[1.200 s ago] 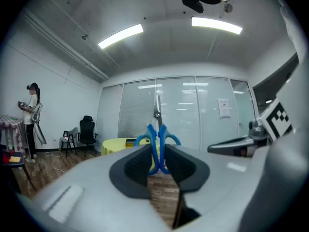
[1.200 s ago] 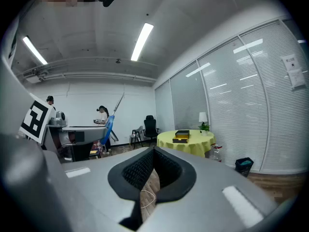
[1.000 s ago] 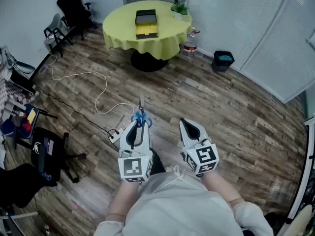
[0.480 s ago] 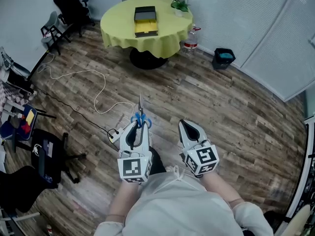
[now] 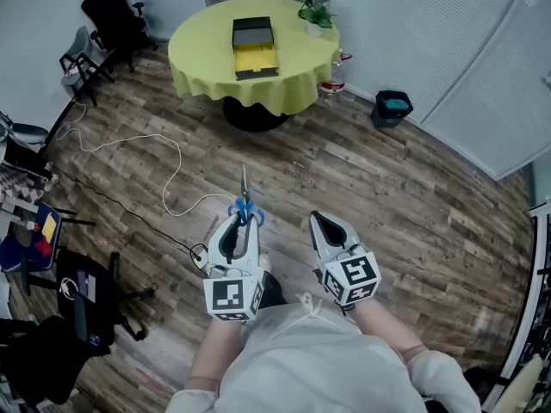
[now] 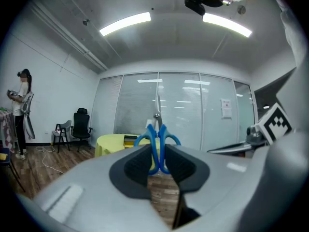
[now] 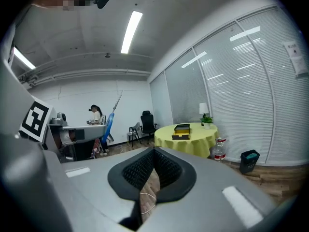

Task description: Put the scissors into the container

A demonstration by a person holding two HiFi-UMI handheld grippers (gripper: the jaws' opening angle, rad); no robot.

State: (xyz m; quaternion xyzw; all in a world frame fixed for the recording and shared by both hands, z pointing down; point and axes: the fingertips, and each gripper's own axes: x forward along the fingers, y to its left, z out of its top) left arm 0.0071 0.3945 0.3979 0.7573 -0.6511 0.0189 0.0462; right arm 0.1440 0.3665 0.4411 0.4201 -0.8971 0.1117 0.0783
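Blue-handled scissors (image 5: 246,210) stick out of my left gripper (image 5: 242,220), which is shut on the handles, with the steel blades pointing ahead towards the table. In the left gripper view the scissors (image 6: 157,138) stand upright between the pads, blades up. The container (image 5: 255,37), a black and yellow open box, lies on the round yellow-clothed table (image 5: 207,54) far ahead. My right gripper (image 5: 320,222) is beside the left one, shut with nothing in it. From the right gripper view I see the container (image 7: 182,129) on the table (image 7: 193,141) and the scissors (image 7: 110,119) off to the left.
A white cable (image 5: 164,166) loops over the wooden floor ahead left, ending at a power strip (image 5: 200,255). Black office chairs (image 5: 108,11) stand at the back left. A dark bin (image 5: 392,107) and a water bottle (image 5: 337,74) sit right of the table. A person (image 6: 21,112) stands at the left wall.
The view has shifted slightly, so the table and container sit a little lower and nearer in frame. Both grippers keep their pose, and the scissors stay held.
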